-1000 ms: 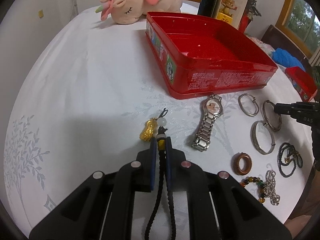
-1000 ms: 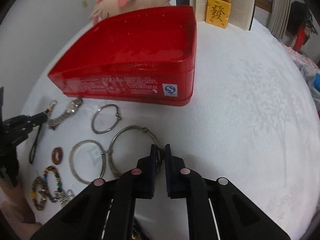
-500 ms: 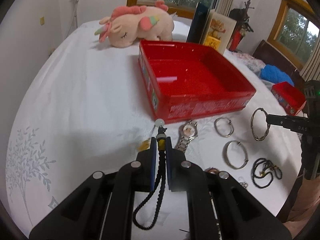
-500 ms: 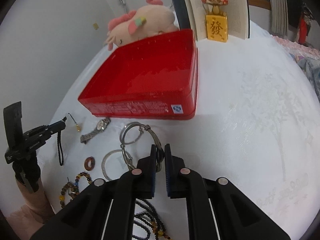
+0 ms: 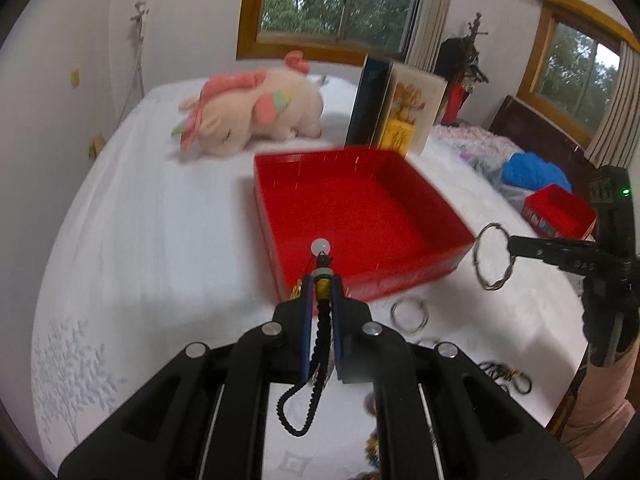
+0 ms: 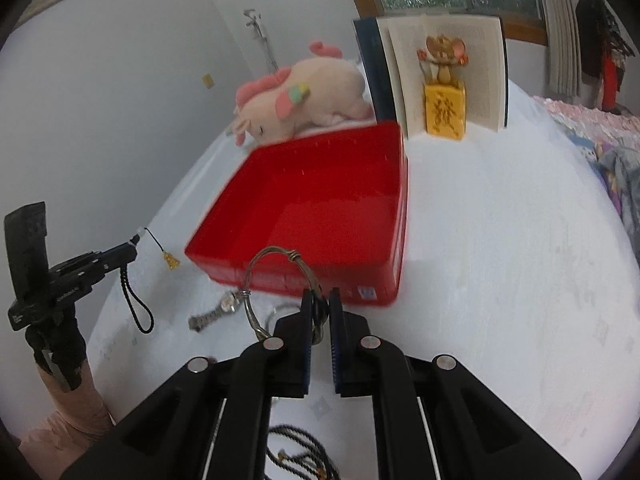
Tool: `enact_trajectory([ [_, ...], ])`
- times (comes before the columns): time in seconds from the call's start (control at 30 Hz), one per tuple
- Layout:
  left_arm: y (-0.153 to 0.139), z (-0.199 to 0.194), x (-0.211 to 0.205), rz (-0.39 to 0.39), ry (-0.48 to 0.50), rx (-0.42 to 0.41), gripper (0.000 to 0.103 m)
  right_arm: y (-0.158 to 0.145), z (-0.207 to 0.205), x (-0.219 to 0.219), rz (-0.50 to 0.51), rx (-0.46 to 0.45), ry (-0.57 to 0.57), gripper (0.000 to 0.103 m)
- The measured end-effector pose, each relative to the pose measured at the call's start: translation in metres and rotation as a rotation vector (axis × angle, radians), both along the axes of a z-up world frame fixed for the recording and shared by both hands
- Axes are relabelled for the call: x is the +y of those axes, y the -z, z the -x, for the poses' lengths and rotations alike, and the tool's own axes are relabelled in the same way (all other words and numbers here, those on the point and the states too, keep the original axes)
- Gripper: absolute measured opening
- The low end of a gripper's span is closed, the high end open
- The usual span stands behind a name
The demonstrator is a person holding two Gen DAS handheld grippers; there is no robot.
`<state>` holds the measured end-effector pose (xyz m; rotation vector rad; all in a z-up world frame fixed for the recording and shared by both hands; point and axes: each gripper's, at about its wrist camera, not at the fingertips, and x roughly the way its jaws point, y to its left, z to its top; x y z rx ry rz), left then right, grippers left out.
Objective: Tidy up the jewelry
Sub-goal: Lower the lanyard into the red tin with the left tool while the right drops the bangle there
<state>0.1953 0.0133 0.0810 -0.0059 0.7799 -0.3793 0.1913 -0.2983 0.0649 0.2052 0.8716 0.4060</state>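
Observation:
My left gripper point(image 5: 322, 284) is shut on a black cord charm point(image 5: 320, 336). Its white bead point(image 5: 321, 247) sticks out in front, and its gold pendant point(image 6: 172, 262) dangles over the cloth beside the red tin point(image 5: 360, 220). My right gripper point(image 6: 320, 298) is shut on a silver wire bangle point(image 6: 276, 252), held in the air before the tin's near wall point(image 6: 304, 276). In the left wrist view the right gripper point(image 5: 514, 245) and the bangle point(image 5: 476, 256) hang at the right. The right wrist view has the left gripper point(image 6: 132, 249) at the left.
On the white tablecloth lie a silver watch point(image 6: 218, 312), a silver ring bangle point(image 5: 409, 314) and black cord necklaces point(image 5: 508, 376). Behind the tin are a pink plush toy point(image 5: 256, 116), an open book point(image 6: 480, 68) and a yellow block point(image 6: 445, 114). A small red box point(image 5: 560, 212) sits far right.
Both grippers have risen and tilted up. The charm and the wire bangle have come off the table and now hang in the air before the red tin.

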Motion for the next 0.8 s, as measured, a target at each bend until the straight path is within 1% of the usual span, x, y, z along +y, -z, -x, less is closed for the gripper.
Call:
enact_trajectory([
  [0.07,-0.013,-0.005,-0.006,0.000,0.005,-0.024,0.007,-0.006,-0.007,0.001,-0.004,-0.007,-0.002,0.008],
  [0.23,-0.036,-0.030,-0.021,0.014,0.015,-0.049,0.007,-0.013,-0.036,0.006,-0.007,-0.003,0.006,0.008],
  [0.33,-0.041,-0.048,-0.032,0.016,0.021,-0.060,0.007,-0.010,-0.056,0.005,-0.017,0.012,0.011,0.008],
  [0.4,-0.043,-0.062,-0.037,0.041,0.024,-0.057,0.007,-0.008,-0.071,0.004,-0.017,0.018,0.020,0.008],
  [0.5,-0.041,-0.082,-0.041,0.052,0.012,-0.056,0.007,-0.004,-0.092,0.003,-0.009,0.025,0.031,0.008],
  [0.6,-0.032,-0.104,-0.043,0.068,-0.003,-0.042,0.007,0.005,-0.114,0.001,-0.006,0.042,0.044,0.008],
  [0.7,-0.018,-0.123,-0.047,0.070,-0.010,-0.016,0.007,0.019,-0.132,-0.001,0.014,0.066,0.066,0.008],
  [0.8,-0.001,-0.140,-0.054,0.071,-0.009,0.023,0.007,0.036,-0.146,-0.002,0.021,0.111,0.071,0.008],
])
